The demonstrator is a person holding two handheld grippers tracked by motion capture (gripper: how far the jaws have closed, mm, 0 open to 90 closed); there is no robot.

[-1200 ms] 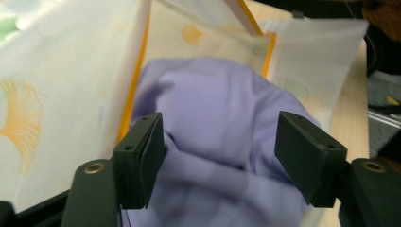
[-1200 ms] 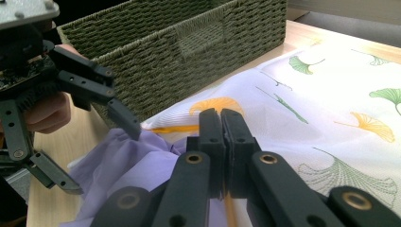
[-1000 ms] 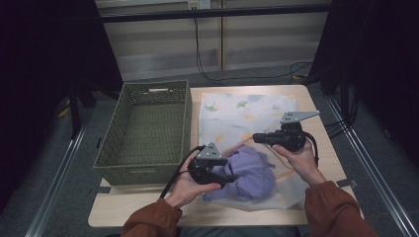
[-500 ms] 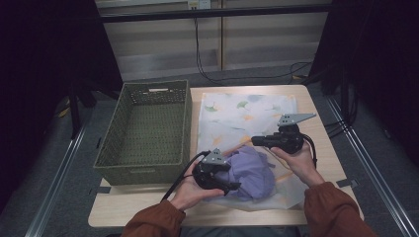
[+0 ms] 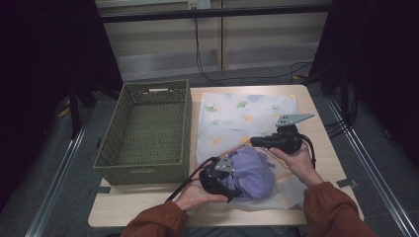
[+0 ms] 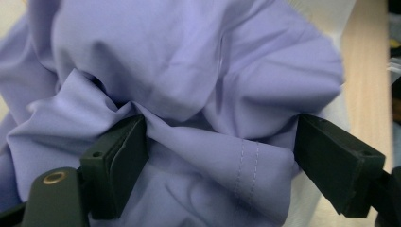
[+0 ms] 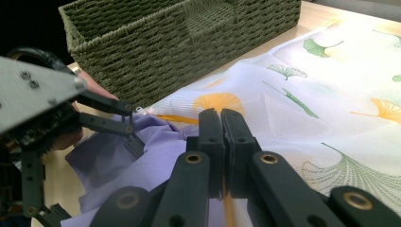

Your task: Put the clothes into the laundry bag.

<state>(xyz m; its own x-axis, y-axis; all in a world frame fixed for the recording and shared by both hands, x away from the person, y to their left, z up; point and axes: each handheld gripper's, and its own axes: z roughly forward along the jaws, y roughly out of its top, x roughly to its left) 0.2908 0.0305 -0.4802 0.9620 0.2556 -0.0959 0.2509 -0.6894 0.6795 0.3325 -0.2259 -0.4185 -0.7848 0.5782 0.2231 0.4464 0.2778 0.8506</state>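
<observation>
A crumpled purple cloth [image 5: 252, 173] lies on a white cloth with a leaf pattern [image 5: 242, 113] near the table's front edge. My left gripper [image 5: 236, 185] reaches into the purple cloth from the left. In the left gripper view its jaws [image 6: 222, 156] stand wide apart with a stitched fold of the purple cloth [image 6: 189, 71] between them; they have just been opening. My right gripper [image 5: 253, 141] hovers at the far side of the purple heap. Its jaws [image 7: 221, 124] are pressed together; a thin orange strip shows under them, and I cannot tell whether it is pinched.
A green woven basket [image 5: 143, 168] stands on the left half of the wooden table [image 5: 316, 103], its long wall beside the patterned cloth [image 7: 331, 94]. Dark cables run over the floor behind the table.
My left gripper has dropped lower into the purple cloth, toward the table's front edge, and its jaws have spread. The right gripper has kept its place.
</observation>
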